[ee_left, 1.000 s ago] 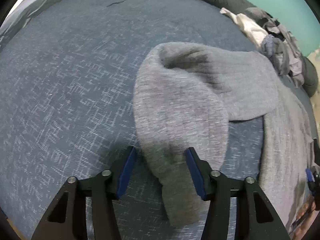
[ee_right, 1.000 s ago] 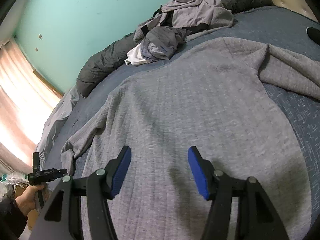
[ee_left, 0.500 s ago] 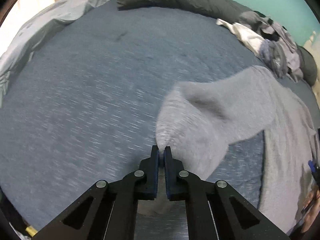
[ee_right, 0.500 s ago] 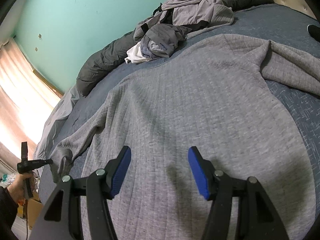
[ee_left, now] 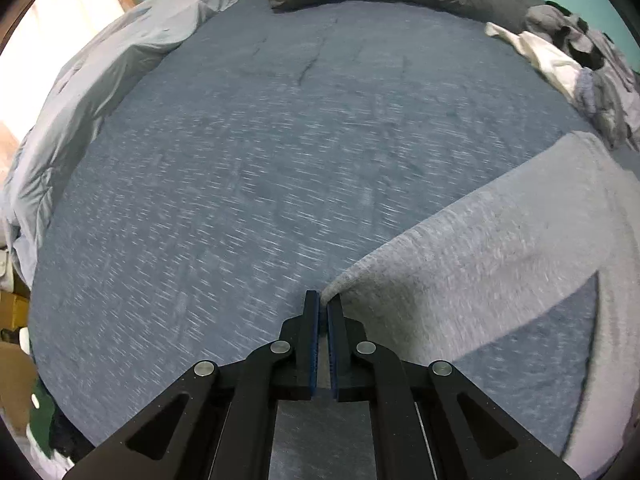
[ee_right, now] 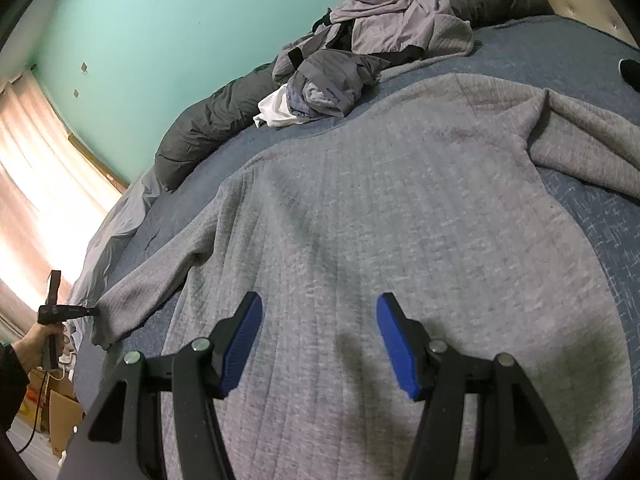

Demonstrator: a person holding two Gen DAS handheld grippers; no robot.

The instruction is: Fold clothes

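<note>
Stretched out now, the sweater [ee_right: 400, 240] sleeve [ee_left: 460, 264] is clamped in my left claw [ee_left: 323, 306]; my right claw [ee_right: 320, 320] hovers apart above the bed [ee_left: 240, 160].

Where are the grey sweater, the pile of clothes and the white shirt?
grey sweater [ee_right: 400, 240], right wrist view, middle of its body.
pile of clothes [ee_right: 376, 36], right wrist view, top grey garment.
white shirt [ee_right: 276, 110], right wrist view, its bunched fabric.

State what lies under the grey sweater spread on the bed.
The grey sweater lies on the blue bedspread, which shows all round it. Whatever is directly beneath its body is covered and cannot be seen.
</note>
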